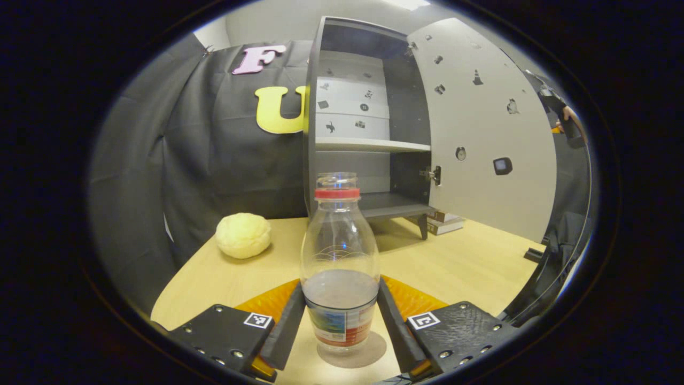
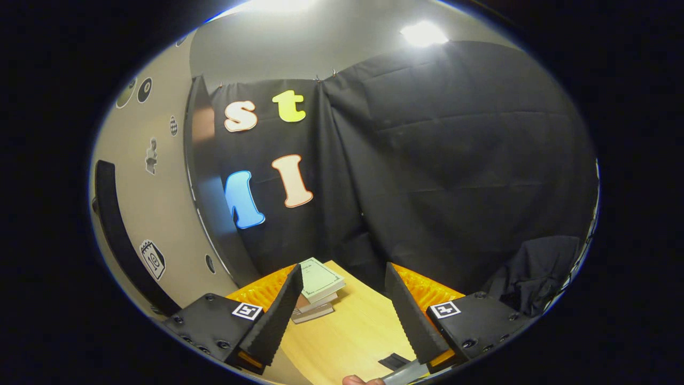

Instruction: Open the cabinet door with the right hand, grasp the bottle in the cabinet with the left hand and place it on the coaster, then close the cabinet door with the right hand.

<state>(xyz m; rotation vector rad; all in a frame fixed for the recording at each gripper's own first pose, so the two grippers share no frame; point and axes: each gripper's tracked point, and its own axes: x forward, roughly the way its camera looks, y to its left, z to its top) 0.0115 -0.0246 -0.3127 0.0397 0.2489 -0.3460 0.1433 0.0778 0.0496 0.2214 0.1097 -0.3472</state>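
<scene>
On the surface at 6 o'clock, bottle (image 1: 340, 267) sitting upright on coaster (image 1: 368, 353) | left tongs (image 1: 341, 321) flanking it, contact unclear, cannot tell if clenched | right tongs (image 2: 342, 315) spread, holding nothing | cabinet door (image 1: 481, 133) standing open at 2 o'clock | remaining: releasing, closing door.

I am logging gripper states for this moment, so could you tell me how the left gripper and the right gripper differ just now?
The left gripper has the bottle between its fingers, which touch its sides; the right gripper has nothing between its fingers, which stand apart. The left gripper faces the open cabinet with the bottle on the coaster; the right gripper sits beside the cabinet door, facing stacked books. Both are over the table.
</scene>
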